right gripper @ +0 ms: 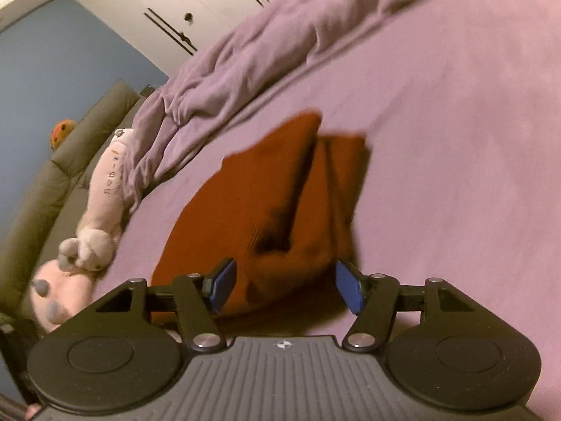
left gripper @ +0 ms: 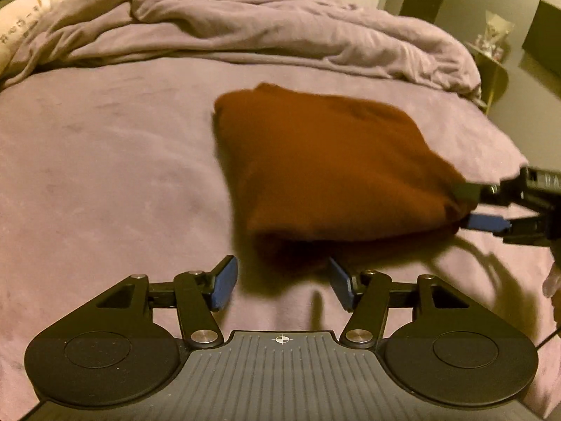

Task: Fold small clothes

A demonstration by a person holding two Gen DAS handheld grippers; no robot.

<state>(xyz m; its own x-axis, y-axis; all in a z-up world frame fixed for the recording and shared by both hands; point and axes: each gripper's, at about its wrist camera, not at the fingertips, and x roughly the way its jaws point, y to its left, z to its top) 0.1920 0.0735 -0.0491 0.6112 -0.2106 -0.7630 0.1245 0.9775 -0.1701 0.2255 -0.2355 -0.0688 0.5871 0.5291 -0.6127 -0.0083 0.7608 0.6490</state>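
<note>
Left hand-held gripper (left gripper: 283, 282) open, empty, just short of garment's near edge; folded rust-red garment (left gripper: 326, 161) lies ahead on bed (left gripper: 105, 175), slanting away; right hand-held gripper (right gripper: 284, 286) nearer, spread around its corner, not clamped.

Background stuff: the whole thing sits on a bed with a mauve fleecy sheet (left gripper: 105, 175), and a crumpled duvet in the same mauve (left gripper: 245, 24) is bunched along the far side. A pale pink plush toy with lettering on it (right gripper: 101, 210) lies by the olive-green padded headboard (right gripper: 52, 182), with a small orange plush (right gripper: 62, 133) perched on top. White wardrobe doors with dark handles (right gripper: 182, 10) behind, blue wall (right gripper: 63, 70) next to them.
</note>
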